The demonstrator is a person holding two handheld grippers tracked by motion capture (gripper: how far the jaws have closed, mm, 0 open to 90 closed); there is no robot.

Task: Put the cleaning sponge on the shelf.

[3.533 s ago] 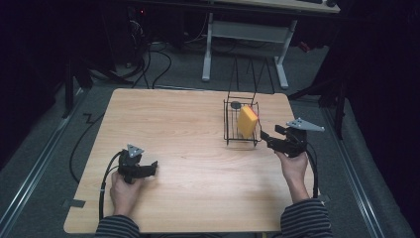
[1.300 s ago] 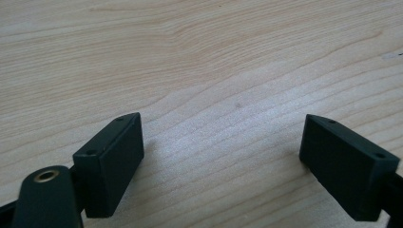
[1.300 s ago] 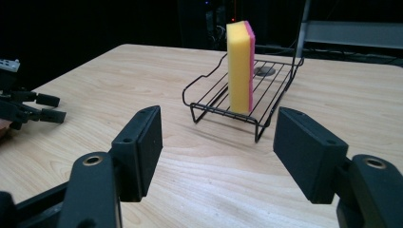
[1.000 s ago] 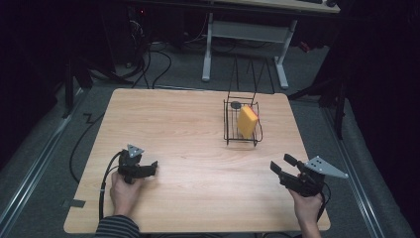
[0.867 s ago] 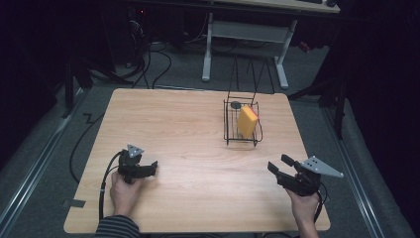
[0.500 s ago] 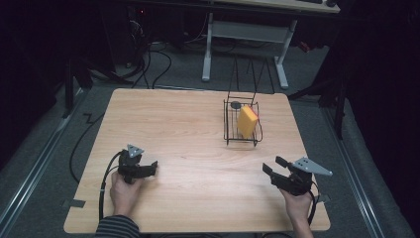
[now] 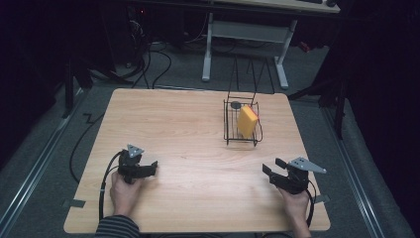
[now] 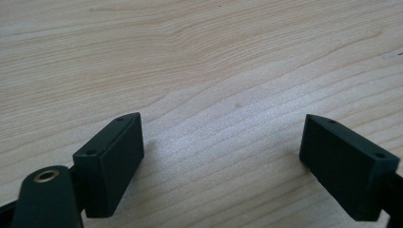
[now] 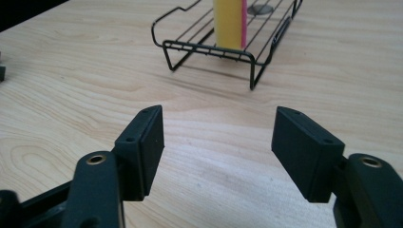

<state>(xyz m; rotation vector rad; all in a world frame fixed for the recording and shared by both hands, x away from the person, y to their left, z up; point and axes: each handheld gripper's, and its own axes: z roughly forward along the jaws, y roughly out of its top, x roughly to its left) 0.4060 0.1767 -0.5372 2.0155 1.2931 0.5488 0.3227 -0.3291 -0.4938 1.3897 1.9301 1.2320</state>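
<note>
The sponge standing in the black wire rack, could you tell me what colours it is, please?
The sponge is yellow with a pink strip along one face, clearest in the right gripper view.

Yellow sponge (image 7: 247, 121), a flat block with a thin pink layer along one edge, standing on edge and leaning slightly inside a black wire basket (image 7: 229, 130) toward the table's far right. Seen end-on in the right gripper view (image 9: 229, 21), upright between the basket's thin floor wires, top cut off by the frame. Basket open-topped, on short bent-wire feet, with tall wire loops rising at its far end. Small dark round disc (image 7: 236, 105) at the basket's far end, possibly a suction cup, too small to tell. Both well apart from either gripper.
</note>
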